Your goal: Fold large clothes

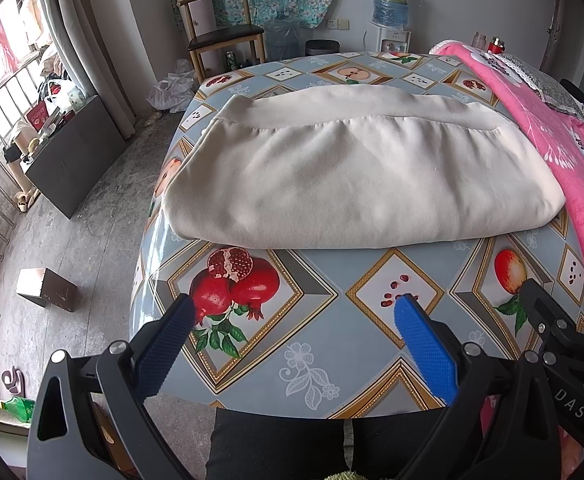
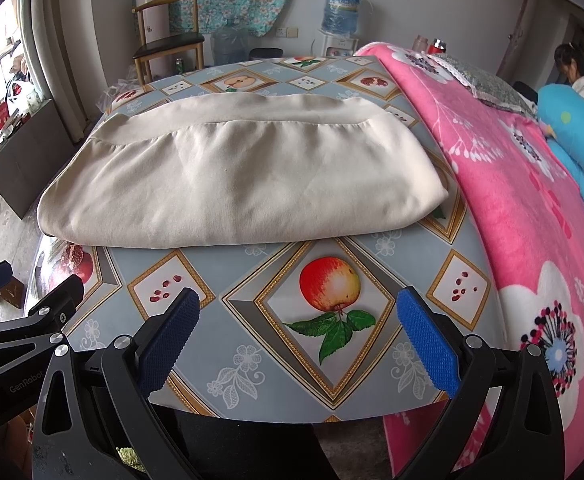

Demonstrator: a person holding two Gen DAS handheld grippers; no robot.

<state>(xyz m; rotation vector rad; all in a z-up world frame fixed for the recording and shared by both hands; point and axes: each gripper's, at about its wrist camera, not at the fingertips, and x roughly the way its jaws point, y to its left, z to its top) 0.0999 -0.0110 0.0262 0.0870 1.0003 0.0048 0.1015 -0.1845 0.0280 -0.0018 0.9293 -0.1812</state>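
Observation:
A cream-coloured garment [image 1: 356,172] lies folded into a flat rectangle on the table [image 1: 332,340] with the fruit-print cloth; its waistband edge faces away. It also shows in the right wrist view [image 2: 244,184]. My left gripper [image 1: 296,304] is open and empty, above the near part of the table, short of the garment's near edge. My right gripper [image 2: 298,296] is open and empty too, beside the left one, over the printed apple. Part of the right gripper [image 1: 552,320] shows at the right edge of the left wrist view.
A bed with a pink blanket [image 2: 512,184] borders the table's right side. A wooden chair [image 1: 224,32], water bottles and a dispenser [image 1: 390,8] stand at the far wall. A dark cabinet [image 1: 72,156] and a small box [image 1: 46,288] are on the floor to the left.

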